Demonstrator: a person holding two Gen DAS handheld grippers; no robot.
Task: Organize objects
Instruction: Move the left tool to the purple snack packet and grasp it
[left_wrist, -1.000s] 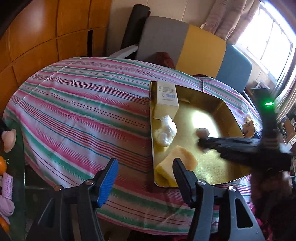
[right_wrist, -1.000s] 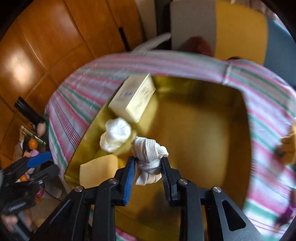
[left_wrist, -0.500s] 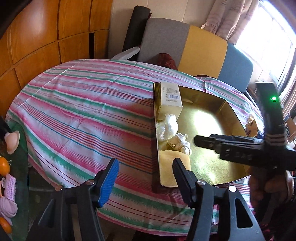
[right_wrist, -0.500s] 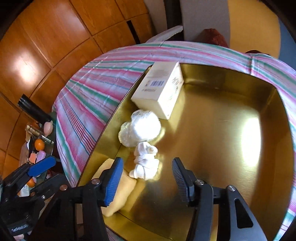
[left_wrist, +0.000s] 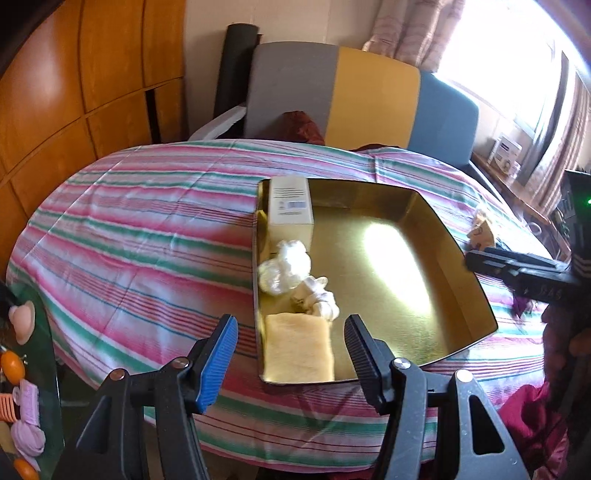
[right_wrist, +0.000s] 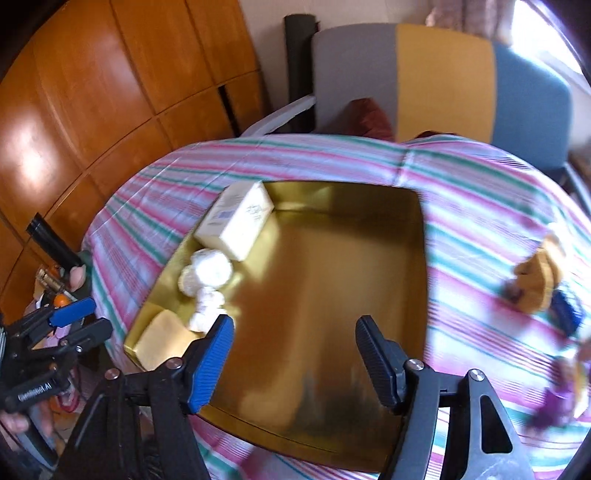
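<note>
A gold tray (left_wrist: 458, 266) (right_wrist: 417, 229) sits on the striped tablecloth. Along its left side lie a cream box (left_wrist: 290, 201) (right_wrist: 236, 219), a white wad (left_wrist: 284, 267) (right_wrist: 207, 271), a knotted bandage roll (left_wrist: 317, 299) (right_wrist: 207, 306) and a yellow sponge (left_wrist: 297, 349) (right_wrist: 162, 339). My left gripper (left_wrist: 290, 354) is open and empty, held off the table's near edge in front of the sponge. My right gripper (right_wrist: 293, 358) is open and empty above the tray's near part; it shows at the right in the left wrist view (left_wrist: 517, 269).
A small yellow toy (right_wrist: 539, 277) (left_wrist: 480, 232) and a purple object (right_wrist: 557, 398) lie on the cloth right of the tray. A multicoloured chair (left_wrist: 354, 99) stands behind the table. A glass side table with small items (left_wrist: 22, 398) is at the left.
My right gripper opened and let go of the bandage roll, which now lies in the tray by the white wad. The gripper has drawn back to the right.
</note>
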